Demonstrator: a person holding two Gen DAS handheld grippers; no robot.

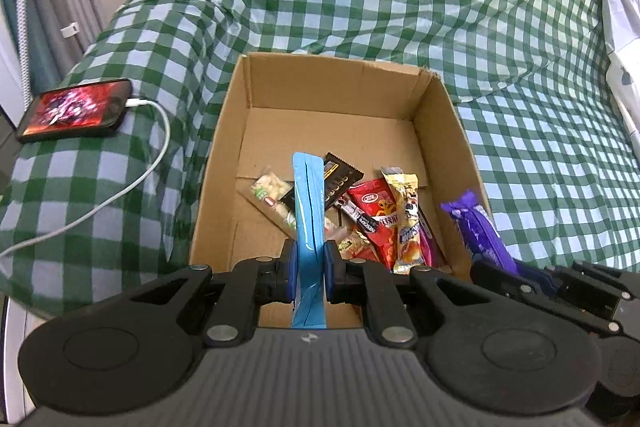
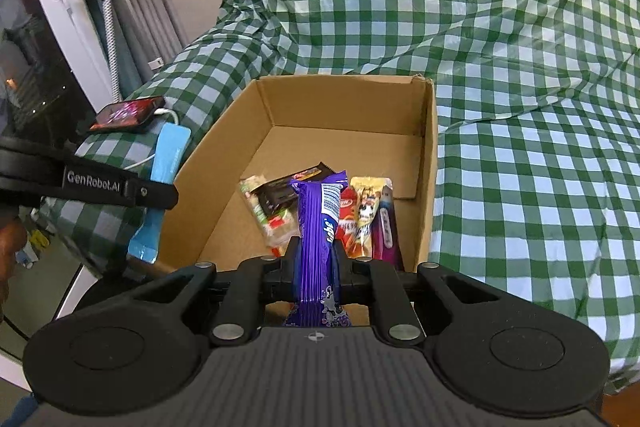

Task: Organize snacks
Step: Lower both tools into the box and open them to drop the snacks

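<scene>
Cardboard, an open brown box (image 1: 436, 115) — snacks heaped at its six o'clock. Left gripper (image 1: 309, 269) clamps a flat blue packet (image 1: 307, 203), right gripper (image 2: 316, 263) a purple bar (image 2: 316, 227); release both low, toward the bare twelve o'clock floor.

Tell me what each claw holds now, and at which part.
Left claw: blue packet, pinched near its lower end. Right claw: purple bar, pinched near its lower end.
</scene>
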